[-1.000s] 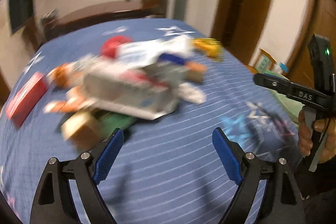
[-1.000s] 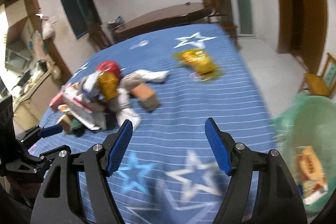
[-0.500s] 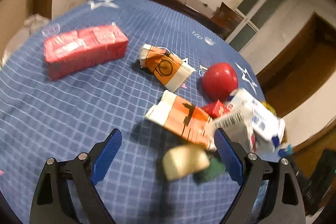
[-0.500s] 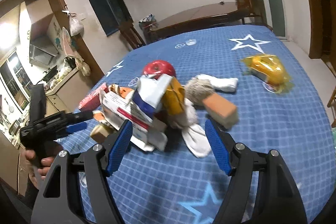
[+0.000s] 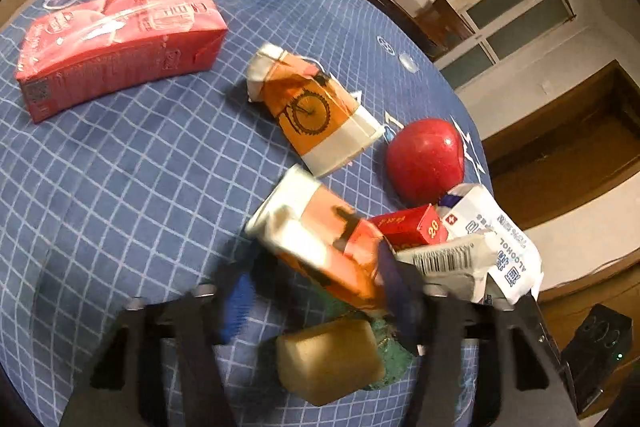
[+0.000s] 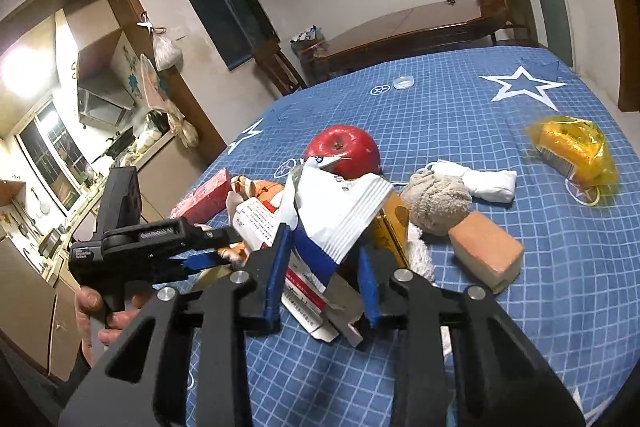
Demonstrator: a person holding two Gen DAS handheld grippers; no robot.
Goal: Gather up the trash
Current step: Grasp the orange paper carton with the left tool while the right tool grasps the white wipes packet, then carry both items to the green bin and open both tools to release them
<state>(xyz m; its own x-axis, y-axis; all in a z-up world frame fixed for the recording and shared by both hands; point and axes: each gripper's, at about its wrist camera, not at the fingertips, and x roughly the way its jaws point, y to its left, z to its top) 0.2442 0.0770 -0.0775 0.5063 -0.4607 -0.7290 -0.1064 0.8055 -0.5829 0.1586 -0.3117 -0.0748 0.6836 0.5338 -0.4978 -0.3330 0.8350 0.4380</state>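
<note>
Both grippers have closed in on the pile beside the red apple (image 6: 343, 150); left gripper (image 5: 316, 293) narrows around the orange cup (image 5: 320, 243), right gripper (image 6: 322, 263) around the white wrapper (image 6: 336, 211) (grip unconfirmed); pickup beginning.

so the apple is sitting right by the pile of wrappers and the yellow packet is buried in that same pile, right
Not quite. The apple does sit right against the pile of wrappers, but the yellow packet is not buried in it: it lies by itself on the blue cloth, well apart from the pile. The right wrist view shows this.
</note>
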